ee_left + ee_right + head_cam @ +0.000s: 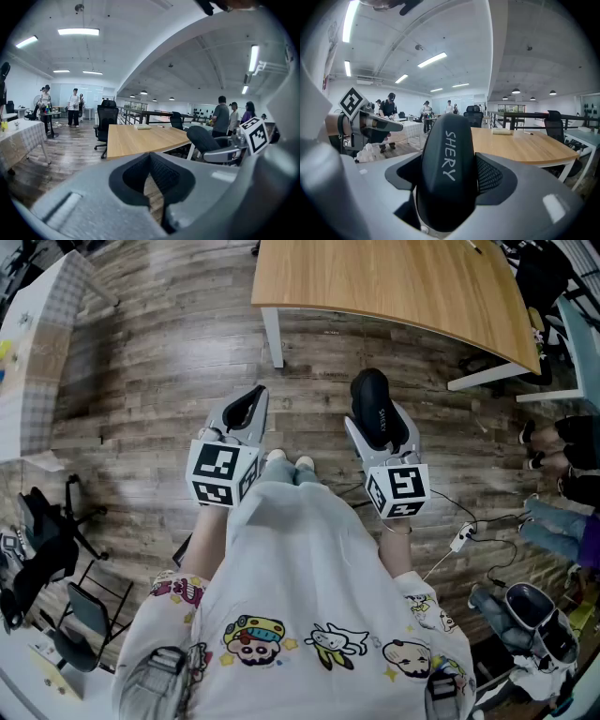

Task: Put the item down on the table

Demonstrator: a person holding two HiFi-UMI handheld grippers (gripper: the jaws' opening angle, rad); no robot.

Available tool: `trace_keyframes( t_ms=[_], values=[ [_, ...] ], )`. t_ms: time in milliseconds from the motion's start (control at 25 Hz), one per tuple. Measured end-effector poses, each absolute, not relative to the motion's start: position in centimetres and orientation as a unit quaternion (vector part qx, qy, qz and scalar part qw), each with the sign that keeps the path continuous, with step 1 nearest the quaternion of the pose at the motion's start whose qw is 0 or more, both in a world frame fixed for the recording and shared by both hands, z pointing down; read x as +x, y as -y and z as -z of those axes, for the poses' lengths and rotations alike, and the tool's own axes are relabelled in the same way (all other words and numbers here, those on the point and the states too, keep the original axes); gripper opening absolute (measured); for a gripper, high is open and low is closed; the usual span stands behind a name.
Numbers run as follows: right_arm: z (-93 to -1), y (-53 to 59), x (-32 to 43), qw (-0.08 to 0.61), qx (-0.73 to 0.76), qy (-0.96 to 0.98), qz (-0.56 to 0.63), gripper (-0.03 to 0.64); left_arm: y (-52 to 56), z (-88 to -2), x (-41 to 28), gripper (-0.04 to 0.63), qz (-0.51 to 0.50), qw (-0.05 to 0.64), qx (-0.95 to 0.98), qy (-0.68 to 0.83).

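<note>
A black oblong case (373,409) printed "SHERY" stands between the jaws of my right gripper (378,432), which is shut on it; in the right gripper view the case (445,154) fills the middle, pressed between the black pads (490,176). My left gripper (251,401) hangs level with it to the left, shut with nothing in it, its pads (161,171) meeting. Both are held over the wooden floor, short of the light wooden table (394,287), whose top (520,145) lies ahead. The case (206,138) also shows at the right of the left gripper view.
A roll of something white (505,132) lies on the table's far part. Black office chairs (105,122) stand beyond it. A cloth-covered table (37,343) is at the left, folding chairs (56,549) behind me, cables (459,540) and seated people (562,512) at the right.
</note>
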State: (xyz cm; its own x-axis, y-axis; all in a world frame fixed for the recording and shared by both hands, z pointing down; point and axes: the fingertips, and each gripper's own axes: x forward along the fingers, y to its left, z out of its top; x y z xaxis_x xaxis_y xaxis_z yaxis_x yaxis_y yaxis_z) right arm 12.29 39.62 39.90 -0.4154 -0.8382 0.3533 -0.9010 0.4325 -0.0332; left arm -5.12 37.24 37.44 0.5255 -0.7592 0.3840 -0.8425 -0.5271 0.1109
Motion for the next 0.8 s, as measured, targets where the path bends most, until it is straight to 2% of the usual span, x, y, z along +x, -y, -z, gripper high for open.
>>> trace_keyframes(
  t_ms=[440, 800],
  values=[
    [-40.4, -38.4, 12.3, 0.136, 0.507, 0.842, -0.125, 0.351, -36.4, -36.9, -6.2, 0.0, -0.134, 0.138, 0.849, 0.492],
    [-40.6, -30.2, 11.1, 0.146, 0.512, 0.837, -0.127, 0.351, -27.8, -37.7, -6.8, 0.0, -0.132, 0.144, 0.857, 0.476]
  ],
)
